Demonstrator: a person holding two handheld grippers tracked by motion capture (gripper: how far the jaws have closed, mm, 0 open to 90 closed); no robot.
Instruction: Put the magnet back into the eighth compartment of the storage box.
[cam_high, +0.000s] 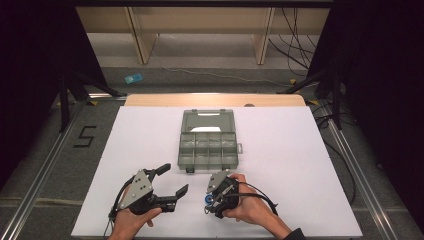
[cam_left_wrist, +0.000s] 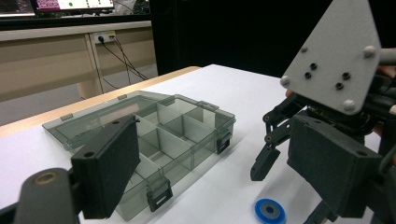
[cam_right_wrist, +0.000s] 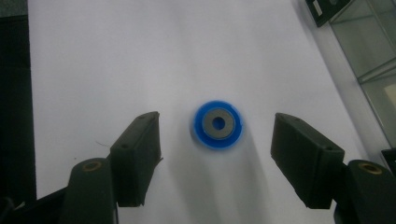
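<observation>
A small blue disc with a grey ring at its centre lies flat on the white worktop, near the front edge and a little right of the middle in the high view. In the right gripper view it sits between the two black jaws of the right gripper, which stand apart on either side of it, one at 9 o'clock and one at 3 o'clock from the disc, neither touching it. In the high view the right gripper points down at the worktop, held by the person's right hand, with the disc showing just at its 9 o'clock side. The left gripper lies at 9 o'clock from the disc, near it but apart, held in the left hand; its jaws are spread wide with nothing between them and point toward 2 o'clock. In the left gripper view the disc lies low on the white surface, just under the right gripper and its grey three-cornered plate. A clear grey compartment box stands open at 12 o'clock from the disc, near the middle of the worktop, its lid laid back flat toward the far edge. The box is divided into small compartments, and its dark latches face the front edge. A bare wooden strip runs along the far edge of the worktop, and beyond it a small blue object lies on the floor
</observation>
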